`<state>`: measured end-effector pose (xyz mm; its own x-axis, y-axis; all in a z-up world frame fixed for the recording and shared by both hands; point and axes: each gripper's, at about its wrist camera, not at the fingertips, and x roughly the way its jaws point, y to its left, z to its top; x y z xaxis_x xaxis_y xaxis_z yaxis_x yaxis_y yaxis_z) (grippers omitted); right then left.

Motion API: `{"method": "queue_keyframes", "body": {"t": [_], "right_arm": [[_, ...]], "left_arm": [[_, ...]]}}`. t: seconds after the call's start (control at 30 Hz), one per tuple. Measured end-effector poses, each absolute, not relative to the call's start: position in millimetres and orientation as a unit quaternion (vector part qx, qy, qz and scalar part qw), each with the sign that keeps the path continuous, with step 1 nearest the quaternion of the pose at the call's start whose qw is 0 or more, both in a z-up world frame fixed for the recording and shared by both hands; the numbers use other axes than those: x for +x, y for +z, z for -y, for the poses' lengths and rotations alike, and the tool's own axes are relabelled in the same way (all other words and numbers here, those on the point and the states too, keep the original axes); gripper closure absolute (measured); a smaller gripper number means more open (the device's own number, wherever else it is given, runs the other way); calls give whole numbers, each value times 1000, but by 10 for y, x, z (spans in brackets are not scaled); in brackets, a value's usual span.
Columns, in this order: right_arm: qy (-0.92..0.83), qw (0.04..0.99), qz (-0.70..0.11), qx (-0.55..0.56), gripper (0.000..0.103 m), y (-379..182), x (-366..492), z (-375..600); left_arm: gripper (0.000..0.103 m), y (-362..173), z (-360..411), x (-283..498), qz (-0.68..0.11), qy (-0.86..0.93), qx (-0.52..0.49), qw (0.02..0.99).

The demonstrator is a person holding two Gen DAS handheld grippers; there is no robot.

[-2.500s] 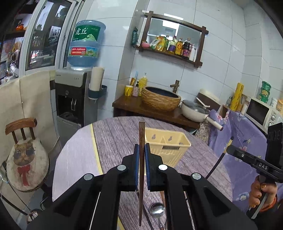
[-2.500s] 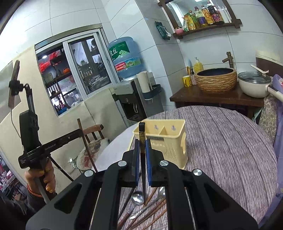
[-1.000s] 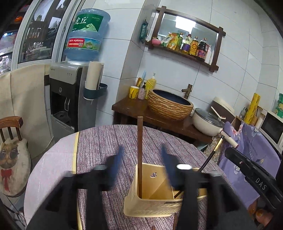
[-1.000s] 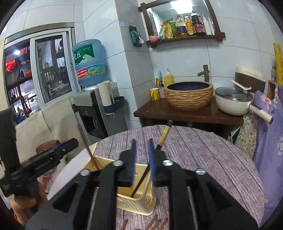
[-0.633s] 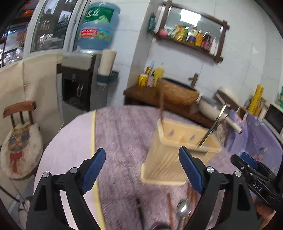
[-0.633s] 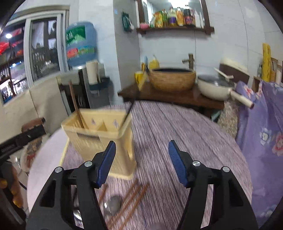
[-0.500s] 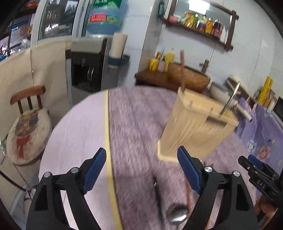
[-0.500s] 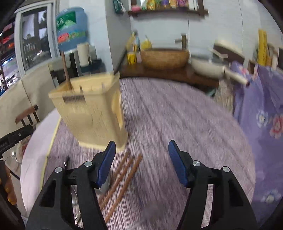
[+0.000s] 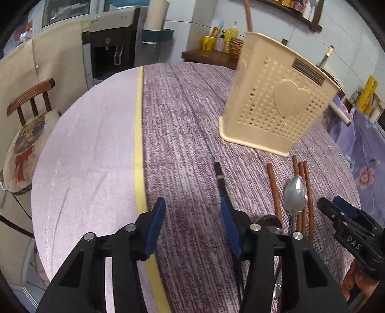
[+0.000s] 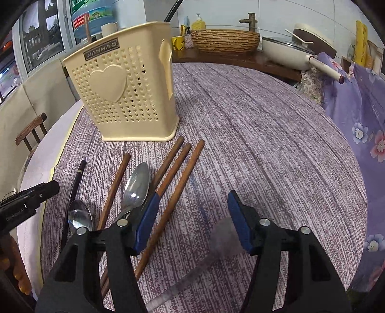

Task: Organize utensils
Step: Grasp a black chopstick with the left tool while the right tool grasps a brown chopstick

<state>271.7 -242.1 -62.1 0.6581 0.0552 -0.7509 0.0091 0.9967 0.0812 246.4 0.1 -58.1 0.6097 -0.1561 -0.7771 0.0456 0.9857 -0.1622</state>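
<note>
A cream perforated utensil holder (image 9: 276, 103) (image 10: 125, 96) stands on the purple-clothed table, with a brown chopstick (image 9: 247, 14) and a black gold-tipped one (image 9: 327, 55) standing in it. In front lie several brown chopsticks (image 10: 182, 178), two spoons (image 10: 137, 187) and a black chopstick (image 9: 220, 178). My left gripper (image 9: 192, 224) hangs low over the cloth, jaws closing on nothing, the black chopstick running under its right finger. My right gripper (image 10: 192, 216) is closing too; the rightmost brown chopstick lies untouched between its jaws, near the left pad.
A blurred grey utensil shape (image 10: 221, 238) lies under the right gripper. A yellow stripe (image 9: 139, 149) borders the cloth on the left. Off the table's left edge is a chair (image 9: 26, 134). A side counter with a woven basin (image 10: 226, 41) and a pan (image 10: 286, 53) stands behind.
Both grippers let their chopsticks go into the holder, opened wide, then dropped and tilted down toward the utensils lying on the table.
</note>
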Motion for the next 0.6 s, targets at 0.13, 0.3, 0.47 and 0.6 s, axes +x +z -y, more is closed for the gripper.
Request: {"method": "queue_keyframes", "body": {"t": [0.13,0.3,0.47,0.6], "right_arm": [[12,904,-425,36,60,-669,2759,2366],[8,899,-435,46,70,-696,2857,2358],[6,893,-446,56,74,-744,2969,2351],[-3,894,-444,54,75,-750,3017,2334]], "left_arm": [[65,-611,117,2471,-446,-63,-45,892],[70,-658,185,2513,-456,-64,-33,887],[72,-667,222,2563,-459,-62,-31,886],[72,-676,276,2583,-460,-60,-28,885]]}}
